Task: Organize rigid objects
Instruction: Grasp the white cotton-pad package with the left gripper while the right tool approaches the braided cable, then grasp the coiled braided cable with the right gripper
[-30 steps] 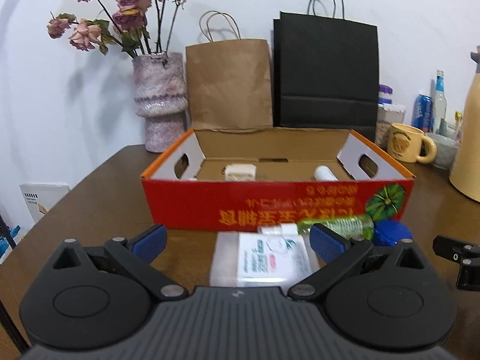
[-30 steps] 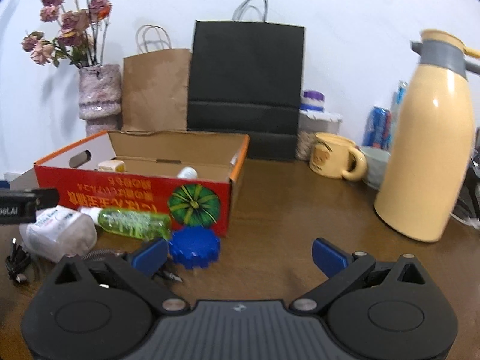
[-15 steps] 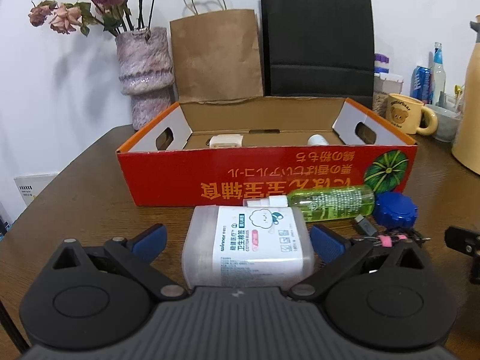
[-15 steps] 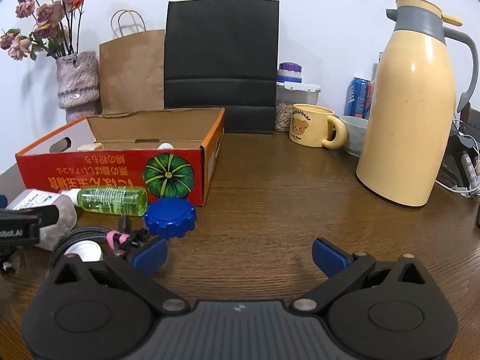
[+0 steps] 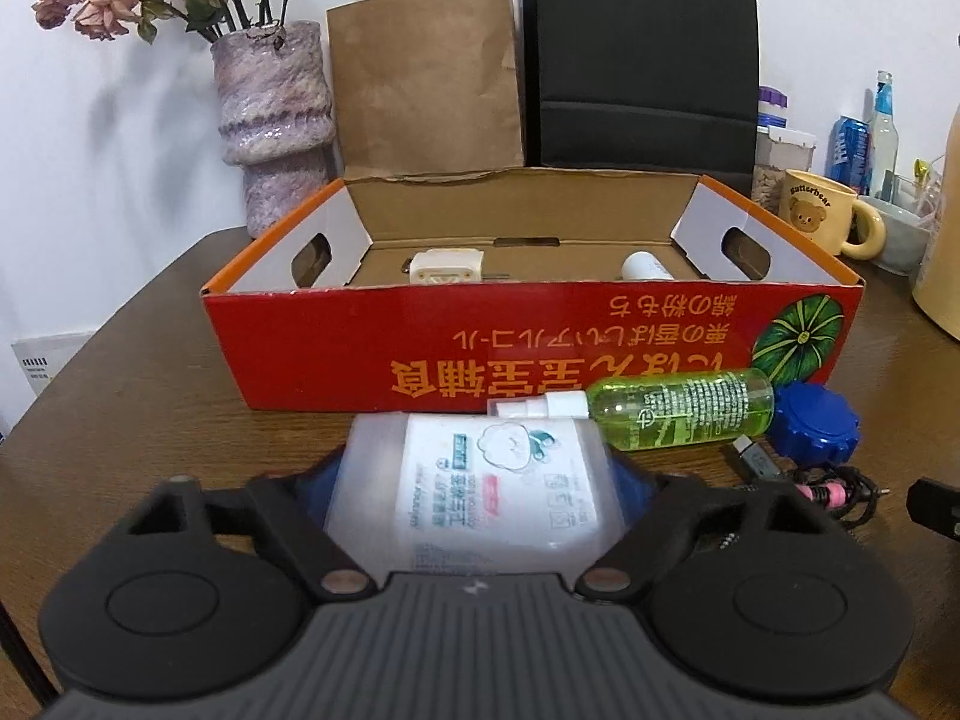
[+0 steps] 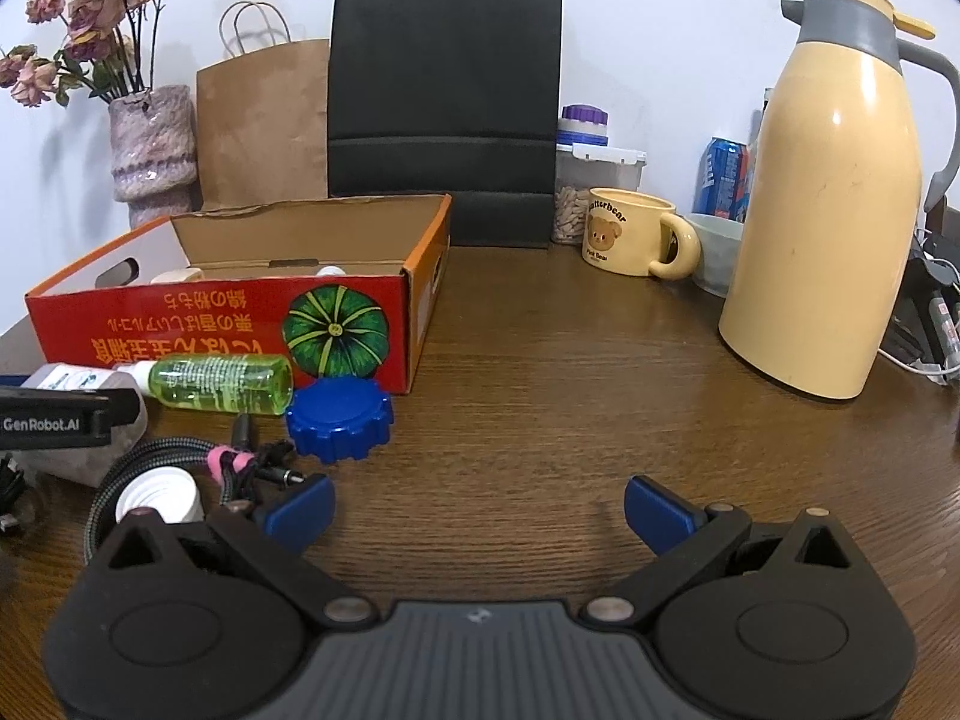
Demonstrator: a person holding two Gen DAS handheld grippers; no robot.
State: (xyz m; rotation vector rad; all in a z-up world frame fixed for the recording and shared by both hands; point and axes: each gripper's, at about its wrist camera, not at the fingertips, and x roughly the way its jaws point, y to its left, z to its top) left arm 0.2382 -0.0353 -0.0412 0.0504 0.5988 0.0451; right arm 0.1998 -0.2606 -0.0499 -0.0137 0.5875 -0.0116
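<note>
Where half second ago fingers stood wide either side, left gripper (image 5: 480, 480) now pinches swab box (image 5: 480, 480) on counter (image 5: 150, 408): grasp made, lift next. Carton (image 5: 540, 348) just beyond fingers. Right gripper (image 6: 478, 510) spread wide, empty.

Thermos (image 5: 942, 252) cut by frame edge

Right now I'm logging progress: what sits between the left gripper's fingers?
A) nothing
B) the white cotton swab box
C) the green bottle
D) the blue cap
B: the left gripper has its fingers pressed against both sides of the white cotton swab box.
</note>
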